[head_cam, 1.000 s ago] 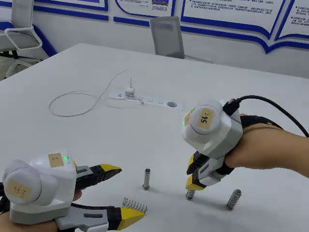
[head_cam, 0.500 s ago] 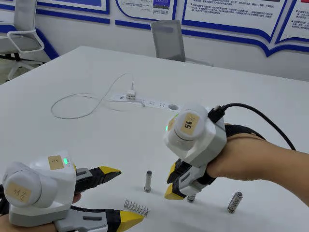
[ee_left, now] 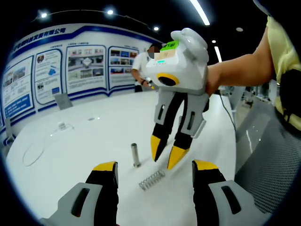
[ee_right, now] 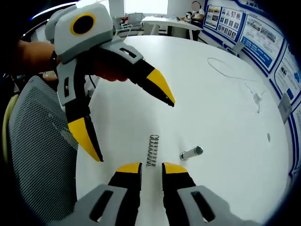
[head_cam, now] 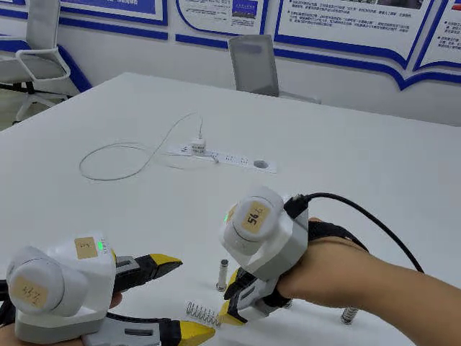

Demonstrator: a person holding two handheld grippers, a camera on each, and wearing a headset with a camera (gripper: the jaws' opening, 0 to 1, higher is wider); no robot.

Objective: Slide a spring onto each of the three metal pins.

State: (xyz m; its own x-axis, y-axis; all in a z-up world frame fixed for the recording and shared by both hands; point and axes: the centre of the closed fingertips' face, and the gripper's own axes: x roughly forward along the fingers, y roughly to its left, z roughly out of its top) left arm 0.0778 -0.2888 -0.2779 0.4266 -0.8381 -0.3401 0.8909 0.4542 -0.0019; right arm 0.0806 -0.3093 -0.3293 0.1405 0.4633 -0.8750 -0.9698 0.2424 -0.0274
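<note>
The right gripper [ee_right: 151, 168] has its yellow-tipped jaws parted by a narrow gap with nothing between them, and the tips point down just short of the loose spring [ee_right: 153, 149]. The loose spring lies on its side at the centre of the right gripper view, lengthwise along the line of the jaws, and that alignment looks meant for a pinch on the near end of the coil. Just right of it in that view is the bare pin [ee_right: 190, 153], which the head view shows standing upright near the bottom centre of the frame, close to the spring but apart from it, so the carry to it should be short. The left gripper [ee_left: 155, 165] is released, its jaws spread wide and empty at the bottom of the left gripper view with the spring on the table just beyond the tips; it seems held back to leave room for the other gripper. At the lower right of the head view, under the forearm, a sprung pin [head_cam: 349, 315] appears to carry its coil already. Whether another pin stands behind the right gripper cannot be told. No tray or box holds the parts; they rest straight on the white table [head_cam: 324, 166], with a power strip [head_cam: 223, 155] well apart in the upper middle of the head view
</note>
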